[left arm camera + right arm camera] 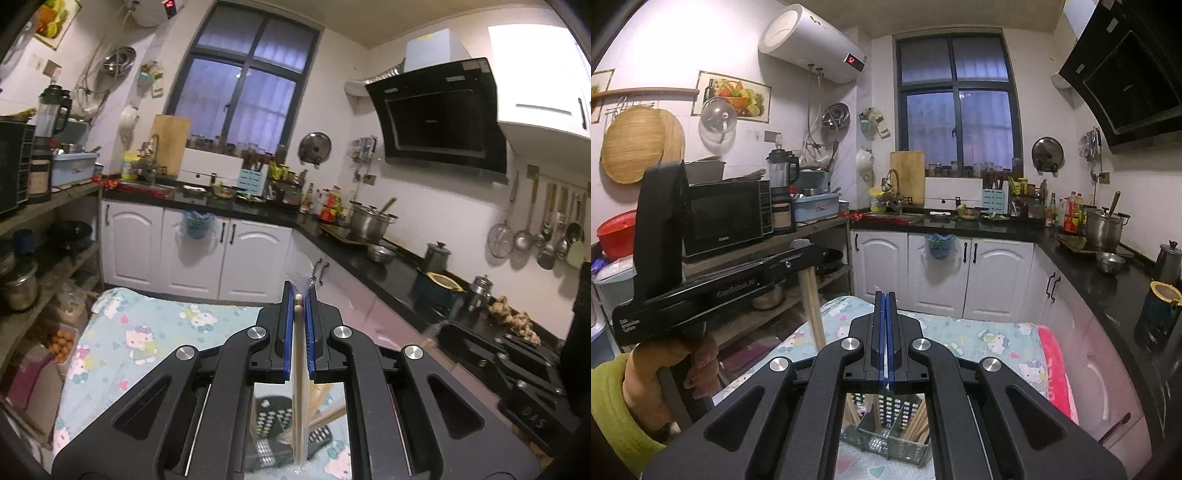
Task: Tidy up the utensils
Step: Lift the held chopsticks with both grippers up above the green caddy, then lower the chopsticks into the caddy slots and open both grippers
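While the left gripper points level into the kitchen, its blue-padded jaws are clamped on a pair of pale wooden chopsticks in a clear plastic sleeve, held lengthwise along the fingers at lower centre of the frame. The sleeve's crumpled end projects just past the fingertips; the lower end is cut off by the frame edge. The right gripper has its jaws pressed together on nothing visible. Below it, at bottom centre, stands a grey perforated plastic utensil basket holding more wooden chopsticks, on a light-blue cartoon-print cloth. White cabinets and a black countertop border the cloth behind and to the right. The basket's far compartments are hidden by the gripper body.
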